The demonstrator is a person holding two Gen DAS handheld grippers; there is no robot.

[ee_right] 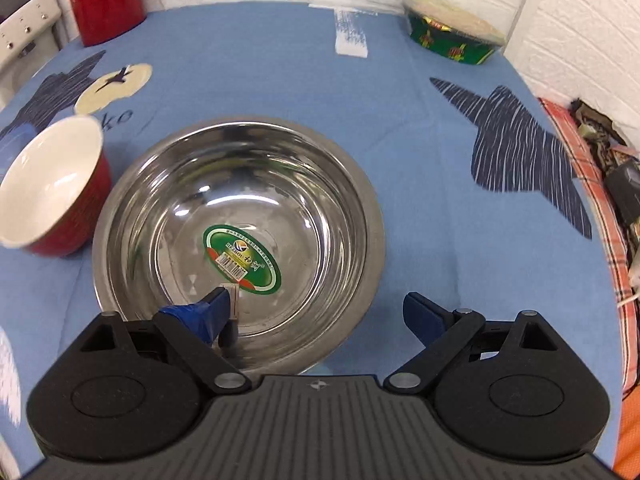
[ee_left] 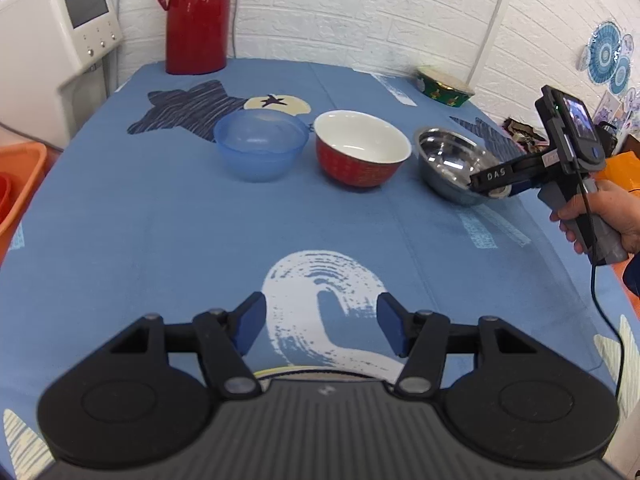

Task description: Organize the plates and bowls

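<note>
Three bowls stand in a row across the blue tablecloth (ee_left: 160,220), each clear of its neighbours: in the left wrist view the blue plastic bowl (ee_left: 260,144) sits at about 11 o'clock, the red bowl (ee_left: 362,148) with its white inside at 12, and the steel bowl (ee_left: 452,164) at 1 o'clock. That spacing leaves every rim free for a finger to reach, which suits nesting them one into another — my reading of the task, not something shown. The right gripper (ee_right: 316,312) is spread wide and straddles the near rim of the steel bowl at 6 o'clock in its own view: its left finger hangs inside the bowl above the green sticker (ee_right: 242,258), its right finger outside the wall, so closing should pinch the rim. Nothing is clamped yet. A hand (ee_left: 600,216) holds that tool at 3 o'clock in the left view. The left gripper (ee_left: 322,326) hangs low at 6 o'clock, wide apart and empty, well back from the row — likely waiting, or kept out of the way. The red flask (ee_left: 196,16) at 11 o'clock and the green bowl (ee_right: 452,36) at 1 o'clock stand apart at the table's far edge.
</note>
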